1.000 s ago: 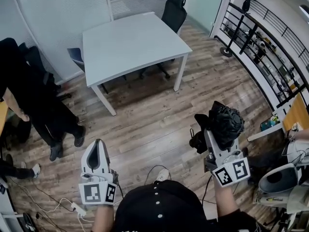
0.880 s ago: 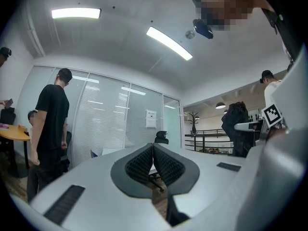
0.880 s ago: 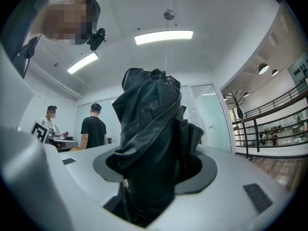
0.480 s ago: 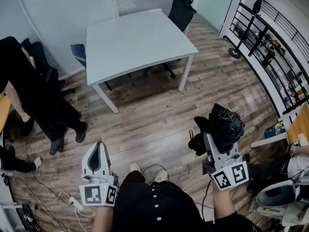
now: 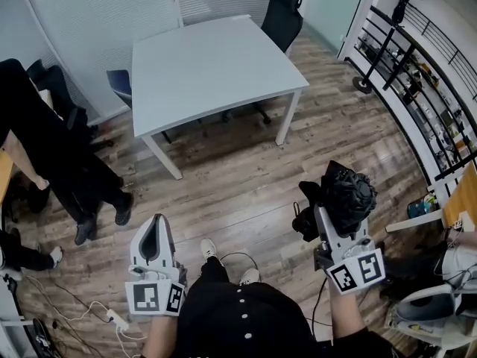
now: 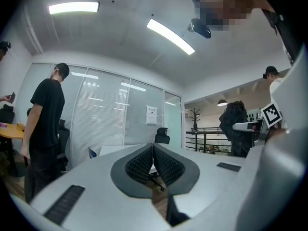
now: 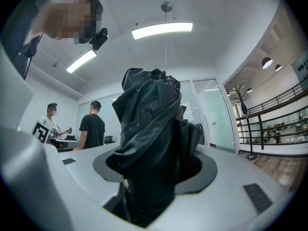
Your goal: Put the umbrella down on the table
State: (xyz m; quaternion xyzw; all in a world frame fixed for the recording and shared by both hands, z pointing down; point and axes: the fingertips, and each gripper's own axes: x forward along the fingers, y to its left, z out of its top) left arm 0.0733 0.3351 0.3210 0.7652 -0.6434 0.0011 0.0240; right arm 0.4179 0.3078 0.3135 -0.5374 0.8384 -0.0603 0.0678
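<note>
While I stood on the wood floor (image 5: 238, 174) short of the table (image 5: 209, 66), my right gripper (image 5: 329, 216) clamped the folded black umbrella (image 5: 349, 191) between its jaws, well apart from the tabletop; my left gripper (image 5: 154, 222) hung alongside, jaws pressed together on nothing.

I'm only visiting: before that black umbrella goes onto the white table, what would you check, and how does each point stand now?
1. Right gripper clamps the umbrella: ok.
2. Left gripper free, jaws together on nothing: ok.
3. Table top bare where the umbrella would lie: ok.
4. Umbrella over the table: not ok, wooden floor lies between.
5. Umbrella's strap fastened: cannot tell.
</note>
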